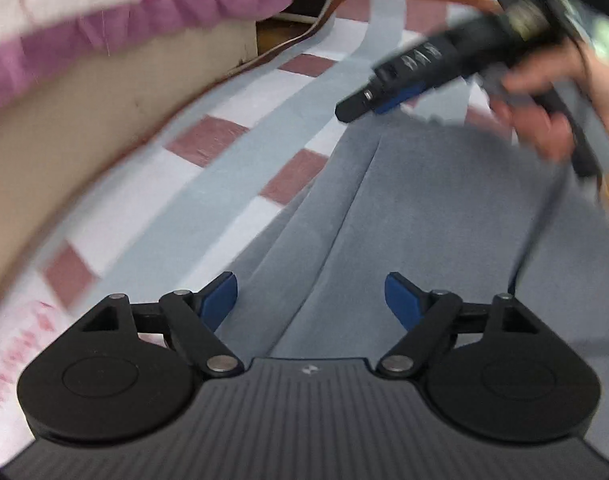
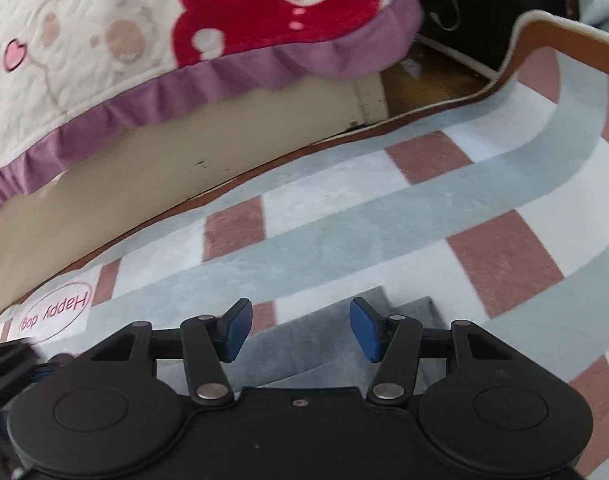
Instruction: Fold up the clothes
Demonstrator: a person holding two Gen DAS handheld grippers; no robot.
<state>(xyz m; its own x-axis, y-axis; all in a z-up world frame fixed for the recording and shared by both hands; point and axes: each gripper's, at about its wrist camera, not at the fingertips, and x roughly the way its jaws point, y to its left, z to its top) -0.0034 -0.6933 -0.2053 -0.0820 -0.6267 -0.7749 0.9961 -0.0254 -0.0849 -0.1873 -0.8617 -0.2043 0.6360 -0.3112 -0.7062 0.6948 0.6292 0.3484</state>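
A grey garment (image 1: 404, 220) lies flat on the checked rug (image 1: 240, 184), with long creases running away from me. My left gripper (image 1: 310, 300) hovers over its near part, jaws open, nothing between the blue pads (image 1: 220, 300). At the garment's far edge, a person's hand (image 1: 544, 128) holds my right gripper (image 1: 360, 102), blurred in the left wrist view. The right wrist view shows that gripper (image 2: 301, 330) open above a folded corner of the garment (image 2: 408, 316). The cloth lies under the pads and is not pinched.
A bed with a beige base (image 2: 184, 160) and a white, red and purple-frilled quilt (image 2: 104, 48) borders the rug (image 2: 344, 220) on the left. Bare wooden floor (image 2: 424, 76) and a black bag (image 2: 464, 0) lie beyond the rug's brown edge.
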